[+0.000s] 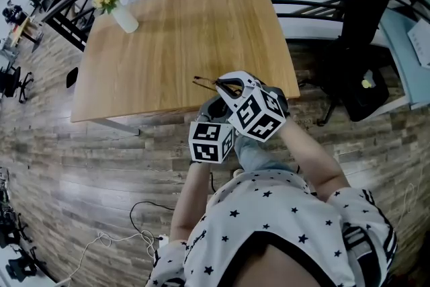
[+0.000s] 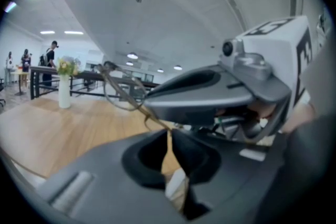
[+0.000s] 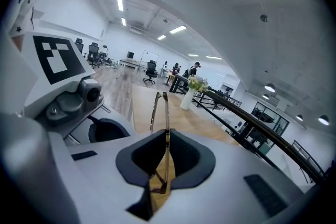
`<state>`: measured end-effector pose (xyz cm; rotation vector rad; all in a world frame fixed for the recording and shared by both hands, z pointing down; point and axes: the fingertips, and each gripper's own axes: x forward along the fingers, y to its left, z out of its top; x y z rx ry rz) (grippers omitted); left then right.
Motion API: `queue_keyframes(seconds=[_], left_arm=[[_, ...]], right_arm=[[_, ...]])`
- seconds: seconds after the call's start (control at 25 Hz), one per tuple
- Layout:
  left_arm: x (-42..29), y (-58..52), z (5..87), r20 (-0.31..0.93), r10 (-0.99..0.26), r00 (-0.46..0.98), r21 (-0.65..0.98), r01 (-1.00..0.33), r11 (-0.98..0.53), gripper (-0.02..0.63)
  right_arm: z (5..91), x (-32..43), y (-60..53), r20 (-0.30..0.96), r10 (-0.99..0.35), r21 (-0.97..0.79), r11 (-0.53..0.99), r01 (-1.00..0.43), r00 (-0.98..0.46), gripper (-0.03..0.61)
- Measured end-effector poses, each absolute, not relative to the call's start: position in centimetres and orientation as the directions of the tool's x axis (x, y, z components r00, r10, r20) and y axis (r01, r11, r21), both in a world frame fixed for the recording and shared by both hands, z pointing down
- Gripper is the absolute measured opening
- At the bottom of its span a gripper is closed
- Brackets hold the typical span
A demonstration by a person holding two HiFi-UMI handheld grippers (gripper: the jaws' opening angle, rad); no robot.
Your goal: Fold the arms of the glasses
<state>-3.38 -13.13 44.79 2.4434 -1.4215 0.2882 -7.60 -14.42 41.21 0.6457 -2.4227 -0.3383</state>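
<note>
Fingers (image 2: 195,153) of the left gripper (image 2: 169,131): pinched together on one thin arm of the glasses (image 2: 124,93).
Fingers (image 3: 185,157) of the right gripper (image 3: 167,135): pressed shut on the frame, seen edge-on between them.
Glasses: held in the air between both grippers, over the near edge of the wooden table (image 1: 175,30).
Grippers: close together, marker cubes almost touching.
Vase (image 1: 123,15): white, with flowers, at the table's far left corner, well apart.

We see a wooden table (image 1: 168,44) stretching ahead of the right claw (image 3: 167,136), a white vase of flowers (image 1: 124,15) far ahead on it, and a black chair (image 1: 363,23) off to the claw's right.
</note>
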Motion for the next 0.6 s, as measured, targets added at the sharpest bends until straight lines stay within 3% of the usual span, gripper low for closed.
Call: queue_keyframes(seconds=[0.6], left_arm=[[-4.9, -12.0, 45.1, 0.341, -0.803, 0.489, 0.119, -0.869, -0.48, 0.049]], right_arm=[[41.0, -7.9, -14.8, 0.491, -0.532, 0.4, 0.841, -0.363, -0.69, 0.02]])
